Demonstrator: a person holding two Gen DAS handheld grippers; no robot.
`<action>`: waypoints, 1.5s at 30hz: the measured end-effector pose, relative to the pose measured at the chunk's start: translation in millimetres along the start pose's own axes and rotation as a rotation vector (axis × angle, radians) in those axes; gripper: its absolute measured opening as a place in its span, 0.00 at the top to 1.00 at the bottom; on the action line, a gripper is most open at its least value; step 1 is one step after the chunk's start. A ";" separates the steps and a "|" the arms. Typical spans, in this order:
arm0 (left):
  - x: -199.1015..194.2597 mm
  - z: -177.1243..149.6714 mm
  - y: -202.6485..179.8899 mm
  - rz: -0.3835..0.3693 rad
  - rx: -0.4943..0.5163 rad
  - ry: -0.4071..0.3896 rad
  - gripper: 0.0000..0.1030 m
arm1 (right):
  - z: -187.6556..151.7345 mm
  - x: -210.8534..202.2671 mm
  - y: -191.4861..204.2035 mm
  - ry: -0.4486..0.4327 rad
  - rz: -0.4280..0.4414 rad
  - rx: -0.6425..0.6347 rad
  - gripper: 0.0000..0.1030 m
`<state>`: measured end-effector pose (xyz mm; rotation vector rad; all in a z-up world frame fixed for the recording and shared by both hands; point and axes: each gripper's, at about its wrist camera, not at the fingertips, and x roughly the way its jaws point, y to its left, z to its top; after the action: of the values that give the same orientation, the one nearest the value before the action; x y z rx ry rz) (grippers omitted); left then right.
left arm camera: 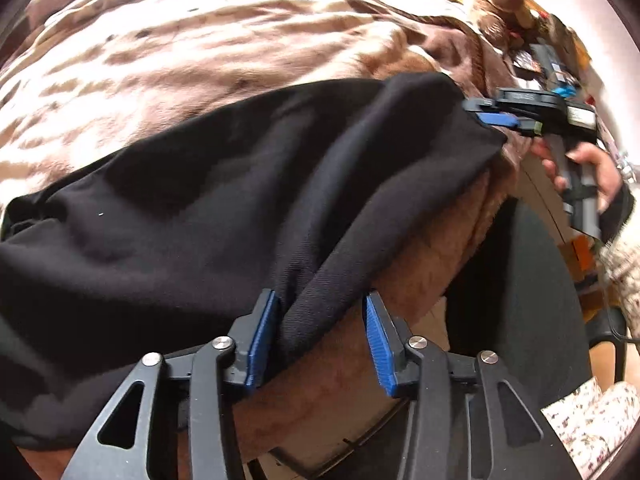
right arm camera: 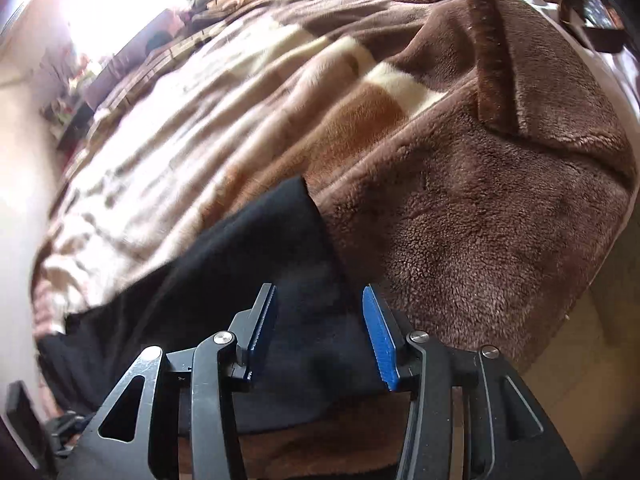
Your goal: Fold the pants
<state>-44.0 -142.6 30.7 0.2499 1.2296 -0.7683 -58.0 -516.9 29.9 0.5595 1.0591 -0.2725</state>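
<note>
Black pants lie spread on a brown and cream fleece blanket on a bed. My left gripper is open, its blue-padded jaws straddling a fold of the pants' near edge. My right gripper shows at the right in the left wrist view, at the far corner of the pants, held by a hand. In the right wrist view the right gripper is open with the black pants lying between and below its jaws.
The blanket has a dark brown folded-back edge at the right. The bed's side drops off near me, with floor beyond. Clutter sits at the far right of the bed.
</note>
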 end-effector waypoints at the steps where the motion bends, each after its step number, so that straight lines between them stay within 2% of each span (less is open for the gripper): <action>1: -1.3 1.1 1.4 -0.008 -0.008 0.006 0.46 | -0.2 3.2 0.0 0.004 0.002 -0.008 0.56; 4: -16.4 6.6 -4.3 -0.065 0.013 -0.014 0.45 | 0.5 24.7 -3.6 0.063 0.049 0.008 0.54; 6: -24.0 8.8 -8.1 -0.091 0.023 -0.024 0.45 | 1.7 34.2 -10.2 0.066 0.084 0.059 0.53; 9: -29.1 15.4 -4.5 -0.083 0.017 -0.057 0.45 | 0.7 38.3 -17.5 0.066 0.139 0.092 0.51; 13: -21.9 25.5 4.6 -0.070 -0.077 -0.111 0.45 | 3.3 46.8 -28.8 0.106 0.211 0.164 0.51; 14: -19.0 27.3 5.2 -0.060 -0.083 -0.124 0.45 | 4.5 44.7 -27.7 0.114 0.222 0.168 0.52; 15: -14.7 29.7 6.8 -0.049 -0.094 -0.122 0.45 | 5.3 43.0 -25.5 0.115 0.225 0.152 0.59; 17: -6.0 37.5 12.1 -0.016 -0.131 -0.107 0.45 | 4.5 32.2 -11.9 0.091 0.217 0.035 0.74; 19: -2.3 44.8 18.5 -0.009 -0.167 -0.132 0.45 | 1.8 23.3 -7.4 0.069 0.236 -0.009 0.82; 22: 10.5 52.0 27.3 -0.005 -0.217 -0.112 0.45 | 3.1 22.0 -23.3 0.051 0.335 0.071 0.83; 25: 24.6 51.5 27.6 -0.027 -0.234 -0.077 0.45 | 3.9 39.9 -25.9 0.110 0.310 0.082 0.84; 26: 28.3 50.3 27.6 -0.014 -0.242 -0.065 0.45 | 4.7 38.2 -24.6 0.100 0.309 0.079 0.89; 29: 31.9 49.3 23.9 -0.013 -0.253 -0.064 0.45 | 10.1 12.1 -20.1 0.043 0.370 0.097 0.92; 32: 28.3 57.6 6.0 -0.044 -0.181 -0.115 0.45 | 25.5 -42.3 -25.4 -0.089 0.434 0.105 0.93; 34: 34.9 64.3 -4.7 -0.053 -0.146 -0.104 0.45 | 34.5 -66.9 -34.7 -0.162 0.391 0.078 0.93; 35: 42.4 65.6 -7.3 -0.065 -0.149 -0.084 0.45 | 36.8 -67.2 -42.8 -0.160 0.364 0.095 0.93; 37: 57.2 63.4 -7.7 -0.084 -0.166 -0.046 0.45 | 34.5 -50.0 -56.7 -0.110 0.272 0.127 0.93; 40: 57.0 58.1 -5.6 -0.094 -0.150 -0.056 0.45 | 18.4 -4.1 -53.8 0.005 0.097 0.031 0.92; 42: 48.2 56.8 1.2 -0.093 -0.154 -0.074 0.45 | 10.0 12.1 -60.4 0.044 0.087 0.038 0.92; 45: 26.9 49.8 30.3 -0.057 -0.196 -0.108 0.45 | 3.9 14.4 -66.2 0.022 0.115 0.085 0.91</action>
<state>16.4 -159.0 16.5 0.0127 1.2046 -0.6953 -79.3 -573.3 -1.3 0.6981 1.0359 -0.2115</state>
